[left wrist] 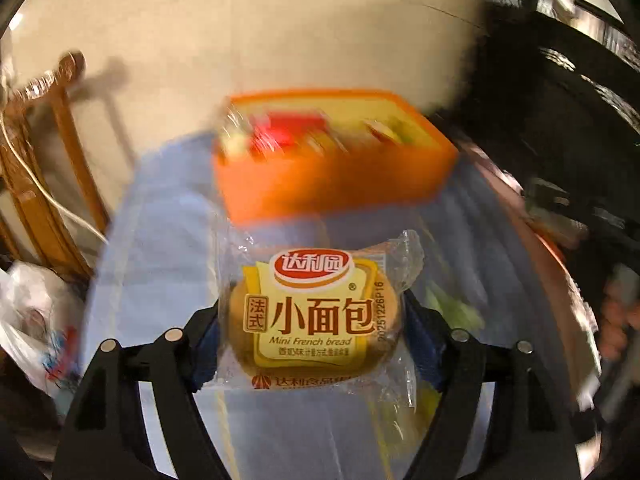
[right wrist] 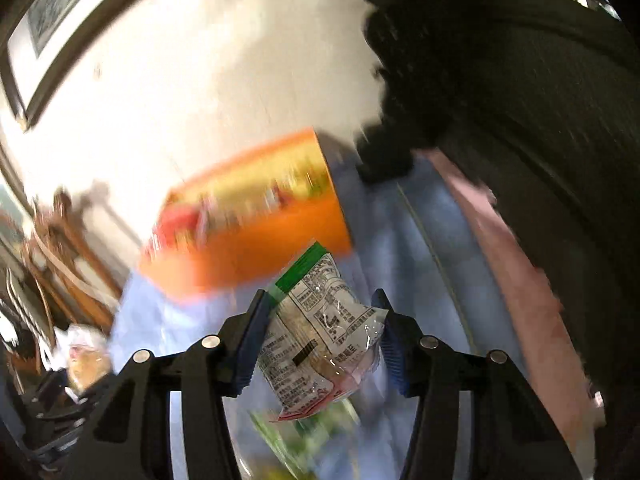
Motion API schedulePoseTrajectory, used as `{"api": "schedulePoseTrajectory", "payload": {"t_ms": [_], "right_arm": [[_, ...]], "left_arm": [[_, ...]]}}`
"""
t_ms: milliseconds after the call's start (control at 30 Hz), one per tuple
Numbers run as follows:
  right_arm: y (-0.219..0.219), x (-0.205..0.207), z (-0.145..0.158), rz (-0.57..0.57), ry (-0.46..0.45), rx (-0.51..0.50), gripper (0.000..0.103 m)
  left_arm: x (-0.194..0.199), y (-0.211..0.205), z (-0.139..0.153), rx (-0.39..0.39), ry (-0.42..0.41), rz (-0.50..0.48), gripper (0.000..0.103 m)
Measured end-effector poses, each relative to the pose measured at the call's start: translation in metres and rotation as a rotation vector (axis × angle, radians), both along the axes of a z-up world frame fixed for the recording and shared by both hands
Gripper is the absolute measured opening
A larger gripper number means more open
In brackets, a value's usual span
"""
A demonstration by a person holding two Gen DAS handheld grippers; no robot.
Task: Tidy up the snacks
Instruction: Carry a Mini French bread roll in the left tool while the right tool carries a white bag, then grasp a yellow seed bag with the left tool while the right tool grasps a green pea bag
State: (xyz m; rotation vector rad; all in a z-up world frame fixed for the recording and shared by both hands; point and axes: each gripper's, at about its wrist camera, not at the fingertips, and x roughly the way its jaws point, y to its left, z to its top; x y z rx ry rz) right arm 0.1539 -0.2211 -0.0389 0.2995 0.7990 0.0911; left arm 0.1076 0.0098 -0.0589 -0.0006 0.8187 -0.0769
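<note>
Snacks ride in both your grippers short of the orange box (left wrist: 328, 184): left gripper (left wrist: 316, 332) pinches the bread pack (left wrist: 316, 320), right gripper (right wrist: 320, 340) the noodle packet (right wrist: 324, 332). Slippery wrappers could slide out mid-swing.

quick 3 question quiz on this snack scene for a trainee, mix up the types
1. True or false: the left gripper is empty.
2. What do the right gripper jaws hold? A) a banana B) a clear snack packet with a green edge C) a cup
3. Fill in: the orange ____ ahead already holds snacks.

Key: 1 false, it grips the mini French bread pack; 2 B; 3 box
</note>
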Motion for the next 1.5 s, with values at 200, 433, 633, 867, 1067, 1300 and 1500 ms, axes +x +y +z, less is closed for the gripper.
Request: {"api": "schedulePoseTrajectory", "payload": {"t_ms": [200,433,633,867,1067,1300,1500], "right_arm": [[0.037,0.108,0.025,0.082,-0.07,-0.002,0.052],[0.056,0.176,0.016,0.103,-0.046,-0.062,0.056],[0.06,0.181,0.017,0.089,-0.044,-0.108,0.099],[0.035,0.151,0.026,0.065,-0.016,-0.106,0.099],[0.015,0.05,-0.009,0.073,0.044,-0.162,0.099],[0.036,-0.012,-0.111,0.153,0.26,-0.121,0.099],[0.077,-0.004,-0.166,0.224,0.317,-0.271,0.1]], "left_arm": [[0.118,0.026,0.022,-0.026,0.024,0.132,0.074],[0.184,0.018,0.037,0.015,-0.011,0.111,0.075],[0.204,0.01,0.033,-0.04,-0.002,0.101,0.099],[0.17,0.013,0.022,-0.023,0.054,0.102,0.099],[0.059,0.004,-0.016,0.069,0.07,0.019,0.099],[-0.077,-0.064,-0.109,-0.031,0.229,-0.295,0.099],[-0.105,-0.114,-0.175,0.078,0.201,-0.4,0.099]]}}
